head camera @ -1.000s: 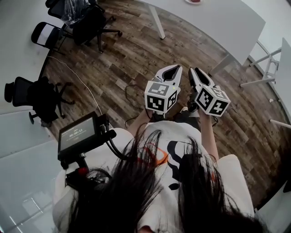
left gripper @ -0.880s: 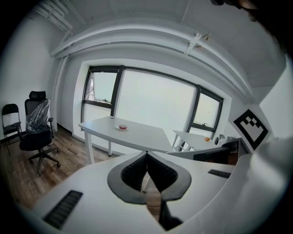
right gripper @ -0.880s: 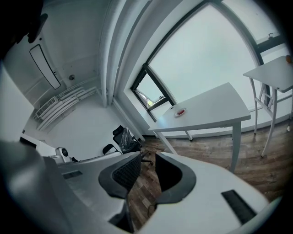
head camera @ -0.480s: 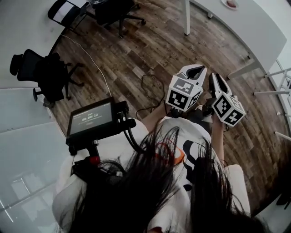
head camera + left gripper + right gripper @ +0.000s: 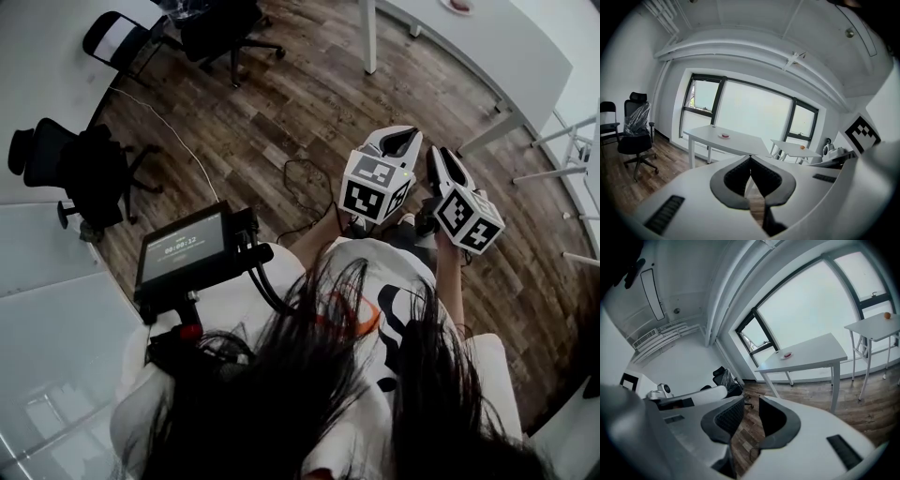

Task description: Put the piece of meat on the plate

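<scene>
Across the room, on the far tabletop [image 5: 811, 357], lies a small reddish piece [image 5: 788, 354], probably the meat, too distant to judge. Left gripper [image 5: 750, 157] is closed on nothing, right gripper [image 5: 751, 400] slightly parted and empty, so everything remains undone.

hair [image 5: 309, 403]: long, dark | shirt [image 5: 412, 267]: white; black and orange print | screen [image 5: 183, 251]: dark; black cable [image 5: 267, 291] | left gripper [image 5: 405, 136]; right gripper [image 5: 439, 157]: white shells; black-and-white marker cubes; grey pads
</scene>
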Available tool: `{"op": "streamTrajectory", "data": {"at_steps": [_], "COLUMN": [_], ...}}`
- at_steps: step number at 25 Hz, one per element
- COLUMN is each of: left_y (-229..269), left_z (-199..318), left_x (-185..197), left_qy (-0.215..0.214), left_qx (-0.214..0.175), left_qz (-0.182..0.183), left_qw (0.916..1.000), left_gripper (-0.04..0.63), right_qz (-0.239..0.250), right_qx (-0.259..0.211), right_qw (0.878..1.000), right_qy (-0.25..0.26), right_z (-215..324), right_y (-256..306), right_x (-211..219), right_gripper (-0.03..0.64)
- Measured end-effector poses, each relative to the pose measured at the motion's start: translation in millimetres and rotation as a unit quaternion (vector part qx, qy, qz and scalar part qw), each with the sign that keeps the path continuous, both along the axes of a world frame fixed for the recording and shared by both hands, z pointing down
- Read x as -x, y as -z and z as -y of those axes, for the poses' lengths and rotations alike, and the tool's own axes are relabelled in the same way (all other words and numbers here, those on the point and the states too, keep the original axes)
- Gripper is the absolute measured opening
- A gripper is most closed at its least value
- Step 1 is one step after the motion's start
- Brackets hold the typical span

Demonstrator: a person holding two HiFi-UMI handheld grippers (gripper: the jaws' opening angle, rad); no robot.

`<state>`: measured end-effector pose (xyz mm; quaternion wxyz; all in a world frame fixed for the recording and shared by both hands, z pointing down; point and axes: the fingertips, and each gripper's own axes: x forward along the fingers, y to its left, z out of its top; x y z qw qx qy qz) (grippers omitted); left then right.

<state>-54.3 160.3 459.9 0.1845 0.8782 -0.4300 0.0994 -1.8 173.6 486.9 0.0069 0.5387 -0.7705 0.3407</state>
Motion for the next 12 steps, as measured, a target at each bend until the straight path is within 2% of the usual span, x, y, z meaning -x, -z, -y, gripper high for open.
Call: {"op": "streamTrajectory", "data": {"at_steps": [12], "left_y": [3.8], "left_z": [2.3], "left_x": [-2.2], "left_qy": [0.002], "left_qx": [0.005], "left_qz": [-0.004], "left_qw": [1.0000], "left_gripper": [0.006], "right_qz": [-0.009], "right_qx": [0.007], "right_qw": [1.000], "right_qy": [-0.002], "right_z": [-2.8], "right_y": [4.3], "right_x": [-5.7], "right_gripper": [0.107]}}
